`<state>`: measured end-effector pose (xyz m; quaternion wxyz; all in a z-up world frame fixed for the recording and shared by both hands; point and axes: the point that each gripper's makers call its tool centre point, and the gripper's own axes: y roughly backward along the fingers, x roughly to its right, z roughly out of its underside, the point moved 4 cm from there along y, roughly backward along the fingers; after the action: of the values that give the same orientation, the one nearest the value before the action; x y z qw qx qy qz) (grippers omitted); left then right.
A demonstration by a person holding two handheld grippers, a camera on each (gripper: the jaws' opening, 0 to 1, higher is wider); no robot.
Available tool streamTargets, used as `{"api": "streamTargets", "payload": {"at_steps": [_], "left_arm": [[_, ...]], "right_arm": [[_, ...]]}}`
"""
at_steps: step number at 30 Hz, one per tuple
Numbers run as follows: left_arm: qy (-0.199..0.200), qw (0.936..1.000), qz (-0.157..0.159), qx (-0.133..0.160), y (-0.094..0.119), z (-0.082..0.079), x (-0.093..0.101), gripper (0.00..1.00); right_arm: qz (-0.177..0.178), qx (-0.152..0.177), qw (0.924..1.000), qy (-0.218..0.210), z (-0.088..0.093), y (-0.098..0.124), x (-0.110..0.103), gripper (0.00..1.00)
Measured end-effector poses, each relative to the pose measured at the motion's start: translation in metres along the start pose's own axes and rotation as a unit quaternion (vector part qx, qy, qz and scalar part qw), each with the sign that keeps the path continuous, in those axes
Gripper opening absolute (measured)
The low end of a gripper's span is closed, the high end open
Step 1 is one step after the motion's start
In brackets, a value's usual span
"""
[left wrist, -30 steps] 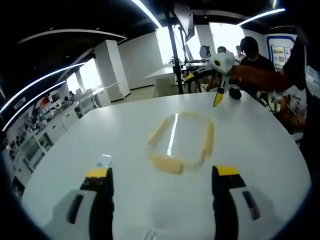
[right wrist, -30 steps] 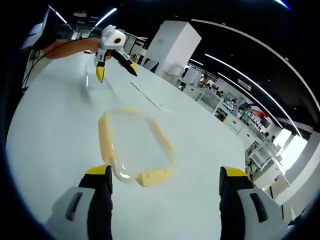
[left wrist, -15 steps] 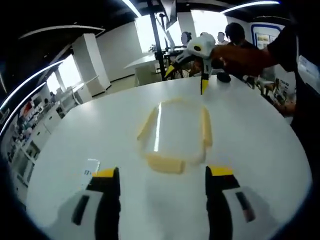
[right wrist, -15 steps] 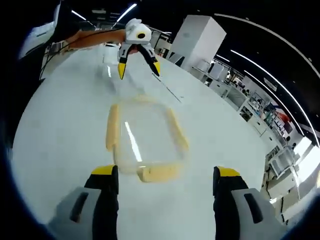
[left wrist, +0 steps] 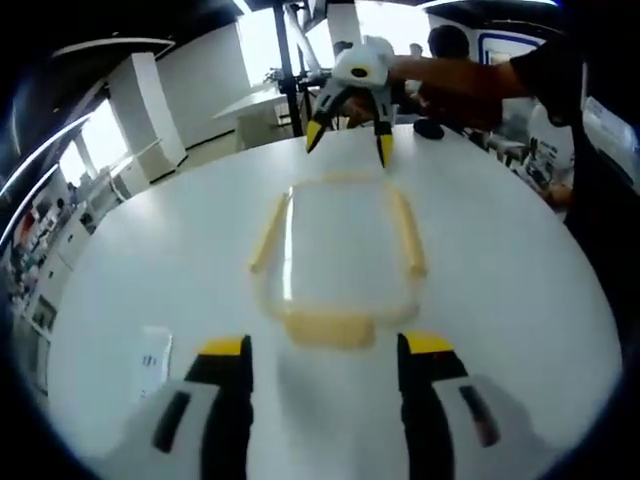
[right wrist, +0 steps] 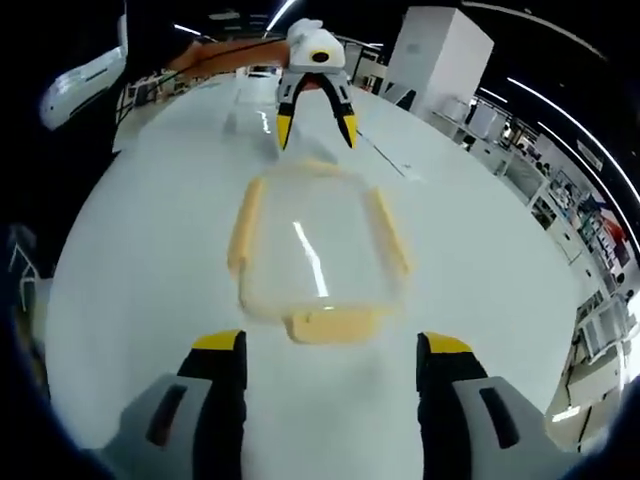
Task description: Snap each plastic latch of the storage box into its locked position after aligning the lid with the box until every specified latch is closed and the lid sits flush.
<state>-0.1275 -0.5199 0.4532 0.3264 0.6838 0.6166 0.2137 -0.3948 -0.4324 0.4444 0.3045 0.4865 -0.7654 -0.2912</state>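
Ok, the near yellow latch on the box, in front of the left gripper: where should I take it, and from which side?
Likely take the near latch across its long edge, coming straight ahead from the left gripper, whose open jaws already flank it. The latch lies as a flat bar splayed outward along the box's short end, so pressing from outside should work.

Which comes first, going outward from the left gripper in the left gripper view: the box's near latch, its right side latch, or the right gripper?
1. Near latch, just ahead of the left gripper.
2. Right side latch, along the box's right edge, further out.
3. Right gripper, open, above the box's far end.
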Motion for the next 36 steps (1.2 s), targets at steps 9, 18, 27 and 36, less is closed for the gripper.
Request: {"api": "streamTargets", "payload": {"at_steps": [9, 18, 27, 36], "left_arm": [[-0.006, 0.9997, 0.021, -0.013, -0.013, 0.001, -0.004, 0.5], [-0.015, 0.9988, 0.041, -0.024, -0.022, 0.004, -0.002, 0.49], [-0.022, 0.9979, 0.054, -0.028, -0.026, 0.002, -0.003, 0.46], [-0.019, 0.9977, 0.06, -0.026, -0.028, 0.0, 0.0, 0.43]], "right_arm": [[-0.027, -0.022, 0.9994, 0.001, 0.001, -0.009, 0.007, 0.63], [-0.054, -0.036, 0.9979, 0.001, -0.005, -0.017, 0.004, 0.56], [-0.07, -0.05, 0.9963, -0.001, -0.007, -0.022, -0.007, 0.46], [-0.076, -0.058, 0.9954, -0.003, -0.001, -0.023, 0.001, 0.44]]}}
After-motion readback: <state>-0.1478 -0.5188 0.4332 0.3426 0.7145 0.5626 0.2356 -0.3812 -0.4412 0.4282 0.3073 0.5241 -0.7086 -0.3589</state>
